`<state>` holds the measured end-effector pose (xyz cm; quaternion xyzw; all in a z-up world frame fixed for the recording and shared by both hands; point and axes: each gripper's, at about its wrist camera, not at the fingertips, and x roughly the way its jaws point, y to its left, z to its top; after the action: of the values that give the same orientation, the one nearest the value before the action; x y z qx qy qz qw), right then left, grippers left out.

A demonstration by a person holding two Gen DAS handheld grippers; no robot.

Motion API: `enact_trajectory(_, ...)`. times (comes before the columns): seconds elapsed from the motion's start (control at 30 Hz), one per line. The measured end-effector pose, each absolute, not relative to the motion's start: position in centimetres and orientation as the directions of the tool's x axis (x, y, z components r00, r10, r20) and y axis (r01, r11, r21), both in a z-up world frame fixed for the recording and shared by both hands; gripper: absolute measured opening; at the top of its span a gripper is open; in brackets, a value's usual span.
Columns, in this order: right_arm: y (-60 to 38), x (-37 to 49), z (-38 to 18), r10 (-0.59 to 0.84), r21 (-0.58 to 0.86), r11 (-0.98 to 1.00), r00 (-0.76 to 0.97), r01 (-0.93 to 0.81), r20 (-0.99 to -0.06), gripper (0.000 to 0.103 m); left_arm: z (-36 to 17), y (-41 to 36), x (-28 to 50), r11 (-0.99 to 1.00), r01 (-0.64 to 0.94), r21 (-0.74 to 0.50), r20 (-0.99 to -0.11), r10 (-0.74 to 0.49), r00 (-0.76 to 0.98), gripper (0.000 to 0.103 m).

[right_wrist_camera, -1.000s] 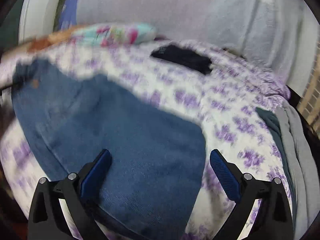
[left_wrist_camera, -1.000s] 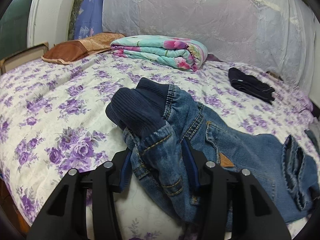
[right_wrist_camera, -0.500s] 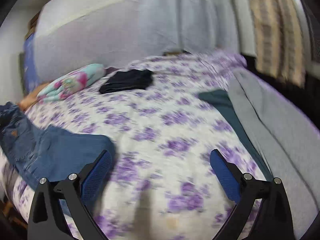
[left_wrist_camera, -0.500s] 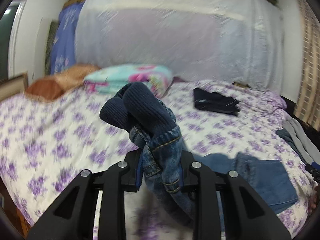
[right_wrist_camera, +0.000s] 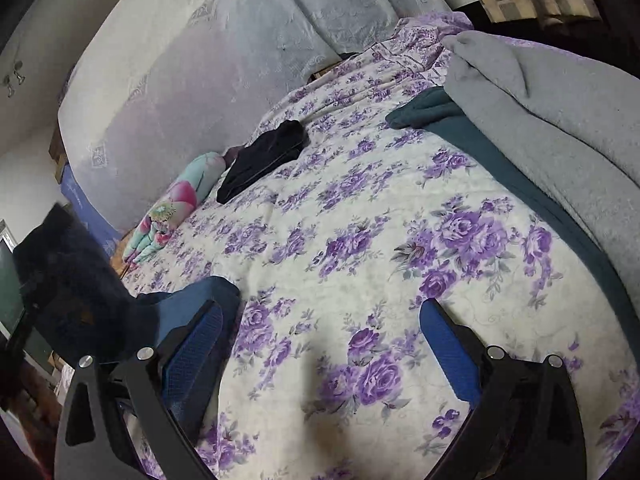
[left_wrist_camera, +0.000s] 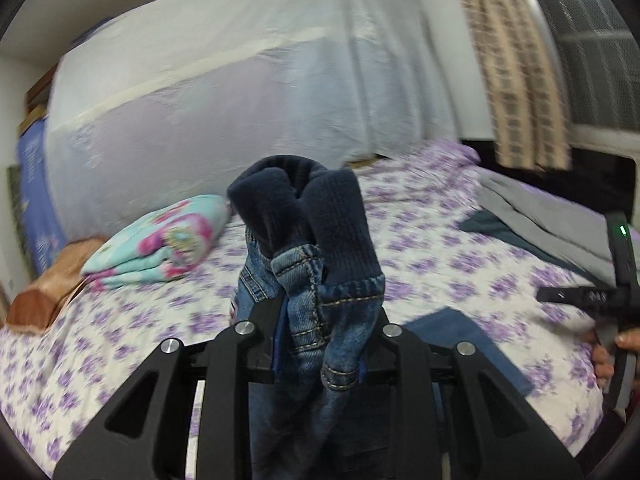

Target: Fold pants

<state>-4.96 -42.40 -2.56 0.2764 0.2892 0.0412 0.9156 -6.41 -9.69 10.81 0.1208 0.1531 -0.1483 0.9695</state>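
Observation:
My left gripper (left_wrist_camera: 318,354) is shut on the blue denim pants (left_wrist_camera: 316,280) near the waist, and holds them up above the bed. The dark navy ribbed waistband (left_wrist_camera: 304,204) bunches above the fingers. A pant leg (left_wrist_camera: 460,340) trails down onto the bedspread to the right. My right gripper (right_wrist_camera: 320,344) is open and empty over the floral bedspread (right_wrist_camera: 360,216). The pants (right_wrist_camera: 76,292) hang dark at the left of the right wrist view, with a leg end (right_wrist_camera: 192,300) by its left finger. The right gripper shows at the right edge of the left wrist view (left_wrist_camera: 600,300).
A folded floral quilt (left_wrist_camera: 160,240) and an orange pillow (left_wrist_camera: 52,280) lie at the far left of the bed. A folded black garment (right_wrist_camera: 264,160) lies mid-bed. Grey and teal blankets (right_wrist_camera: 560,112) are piled on the right. A white covered headboard (left_wrist_camera: 240,100) stands behind.
My left gripper closed on the pants' waist and lifted it off the bed. My right gripper, open, moved off the pant leg to the right over bare bedspread.

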Motion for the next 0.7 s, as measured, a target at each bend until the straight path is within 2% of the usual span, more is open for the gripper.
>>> enact_trajectory(0.2,-42.7,-5.4,-2.4,0.245,0.542,0.837,0.834,0.076,-0.495,0.100,7.8,-14.8,-7.3,0.874,0.402,0.273,-0.372,-0.289,0.882,0.023)
enact_trajectory(0.57,-42.7,-5.6,-2.4,0.245,0.543,0.836,0.835,0.076,-0.494,0.100,1.6,-19.2,-8.6,0.766,0.404,0.500,-0.420,-0.193,0.887,0.024)
enact_trajectory(0.67,-42.7,-5.5,-2.4,0.246,0.544,0.836,0.835,0.075,-0.493,0.100,1.1,-19.2,-9.2,0.749,0.403,0.526,-0.426,-0.179,0.887,0.030)
enact_trajectory(0.7,-42.7,-5.5,-2.4,0.246,0.544,0.836,0.835,0.075,-0.493,0.100,1.1,-19.1,-9.4,0.745,0.409,0.527,-0.430,-0.182,0.884,0.034)
